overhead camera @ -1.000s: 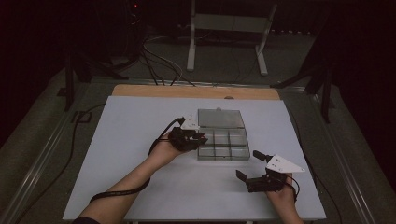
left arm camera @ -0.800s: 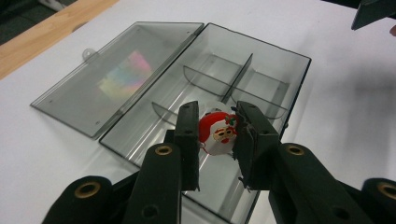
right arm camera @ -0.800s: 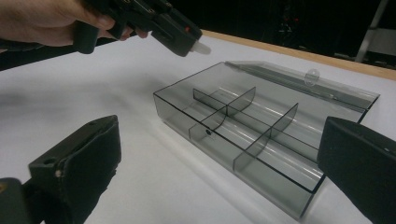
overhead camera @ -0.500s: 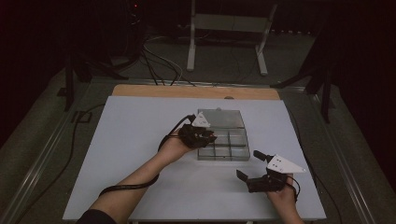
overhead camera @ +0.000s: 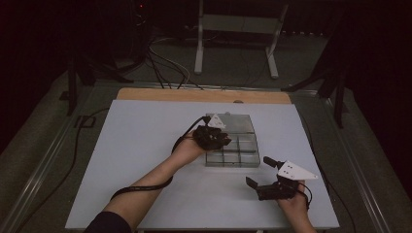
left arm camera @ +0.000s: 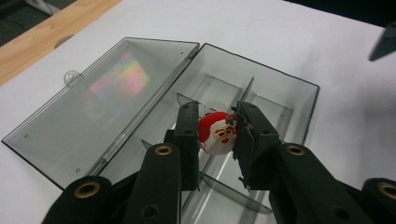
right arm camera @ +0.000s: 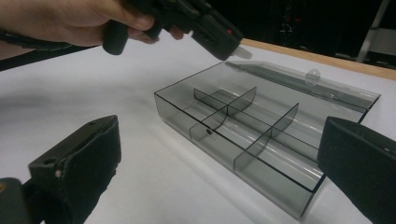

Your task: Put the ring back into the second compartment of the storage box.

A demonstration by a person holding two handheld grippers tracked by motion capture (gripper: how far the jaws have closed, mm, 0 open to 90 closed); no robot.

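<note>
A clear smoky plastic box (overhead camera: 245, 150) with several compartments lies open on the white table, its lid (left arm camera: 102, 102) folded flat beside it. My left gripper (overhead camera: 214, 137) hovers over the box's left part, shut on a small red-and-white Santa figure (left arm camera: 217, 133) held just above a compartment. From the right gripper view the left gripper (right arm camera: 224, 39) is in a hand above the box (right arm camera: 182, 112). My right gripper (overhead camera: 257, 170) rests near the table's front right, short of the box, open with nothing between its pads (right arm camera: 88, 154).
The white tabletop (overhead camera: 136, 136) has free room left of the box and in front of it. A wooden strip (overhead camera: 204, 94) runs along the far edge. Cables (overhead camera: 165, 63) and a metal stand (overhead camera: 233, 24) lie on the dark floor beyond.
My left hand has moved right, from the box's left edge to over its compartments, still gripping the figure. The right gripper has stayed put.
</note>
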